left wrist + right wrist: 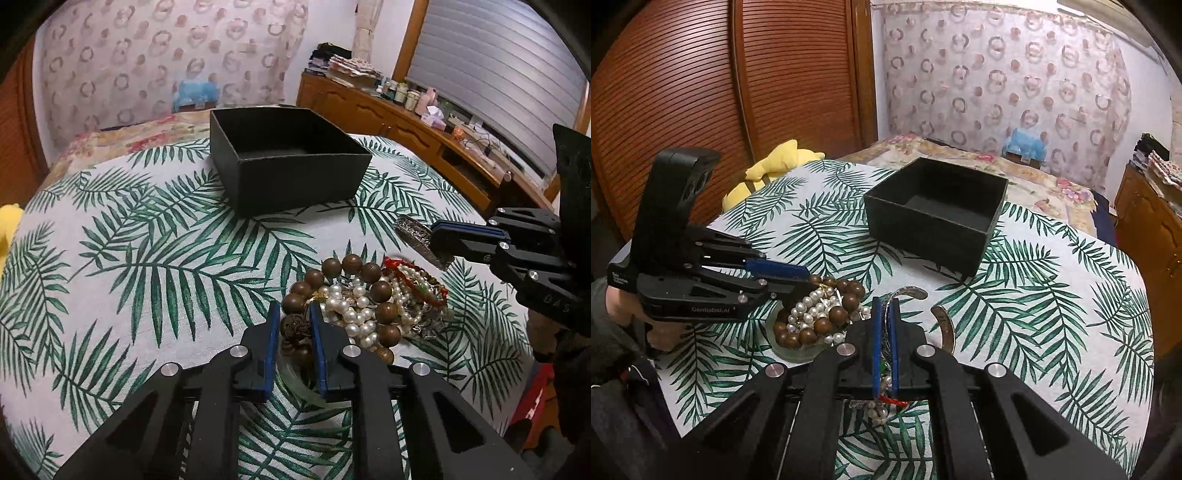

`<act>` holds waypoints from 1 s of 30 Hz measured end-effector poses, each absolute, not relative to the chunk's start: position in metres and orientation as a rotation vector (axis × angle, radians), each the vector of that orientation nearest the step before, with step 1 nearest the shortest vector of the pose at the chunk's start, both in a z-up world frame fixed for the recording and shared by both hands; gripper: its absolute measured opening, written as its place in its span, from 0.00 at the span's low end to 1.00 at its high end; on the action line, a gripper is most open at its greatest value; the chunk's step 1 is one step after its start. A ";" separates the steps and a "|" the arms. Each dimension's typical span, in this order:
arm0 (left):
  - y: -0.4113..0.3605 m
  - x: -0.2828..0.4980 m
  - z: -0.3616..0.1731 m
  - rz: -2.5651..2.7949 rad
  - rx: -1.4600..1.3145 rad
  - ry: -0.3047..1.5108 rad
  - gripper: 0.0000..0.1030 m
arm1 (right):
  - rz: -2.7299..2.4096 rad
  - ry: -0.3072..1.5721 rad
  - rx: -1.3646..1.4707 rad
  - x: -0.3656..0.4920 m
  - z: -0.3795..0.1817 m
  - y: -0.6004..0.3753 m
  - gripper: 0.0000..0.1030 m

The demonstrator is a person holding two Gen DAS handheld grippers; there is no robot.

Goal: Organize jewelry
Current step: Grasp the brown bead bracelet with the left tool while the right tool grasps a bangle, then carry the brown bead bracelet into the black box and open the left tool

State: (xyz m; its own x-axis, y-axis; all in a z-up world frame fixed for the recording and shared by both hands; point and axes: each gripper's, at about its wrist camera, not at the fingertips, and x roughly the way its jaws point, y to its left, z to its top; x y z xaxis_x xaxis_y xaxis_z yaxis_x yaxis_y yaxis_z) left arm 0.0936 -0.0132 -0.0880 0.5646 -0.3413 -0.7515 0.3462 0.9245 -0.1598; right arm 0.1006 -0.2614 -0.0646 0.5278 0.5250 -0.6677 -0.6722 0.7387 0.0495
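Note:
A pile of jewelry lies on a leaf-print cloth: a brown wooden bead bracelet (369, 275) (836, 315), white pearl strands (351, 314) (809, 306) and a red cord bracelet (410, 277). My left gripper (293, 314) (803, 278) is shut on the near part of the wooden bead bracelet. My right gripper (885, 306) (434, 240) is shut on a silver patterned bangle (413, 230) (908, 291), holding it at the pile's right edge. An empty black box (295, 177) (934, 221) stands open behind the pile.
A clear glass dish (792, 350) sits under the pile. A brown curved bangle (947, 325) lies right of my right gripper. A yellow plush toy (775, 162) sits at the table's far left edge. A wooden sideboard (406, 125) stands to the right.

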 end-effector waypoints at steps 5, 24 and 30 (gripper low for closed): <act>-0.013 0.083 -0.076 -0.405 0.018 0.851 0.15 | 0.722 0.712 -0.227 0.100 -0.064 -0.262 0.05; -0.020 0.078 -0.002 -0.417 0.012 0.674 0.14 | 0.729 0.657 -0.224 0.107 -0.037 -0.260 0.05; -0.019 0.084 0.019 -0.403 0.018 0.627 0.14 | 0.728 0.644 -0.219 0.123 -0.026 -0.259 0.05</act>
State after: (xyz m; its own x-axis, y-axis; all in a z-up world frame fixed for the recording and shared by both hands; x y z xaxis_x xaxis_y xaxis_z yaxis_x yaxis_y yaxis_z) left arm 0.0836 -0.0190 0.0193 0.7346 -0.3613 -0.5743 0.3722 0.9223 -0.1040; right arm 0.1228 -0.2586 -0.0259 0.5656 0.5486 -0.6157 -0.6781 0.7343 0.0312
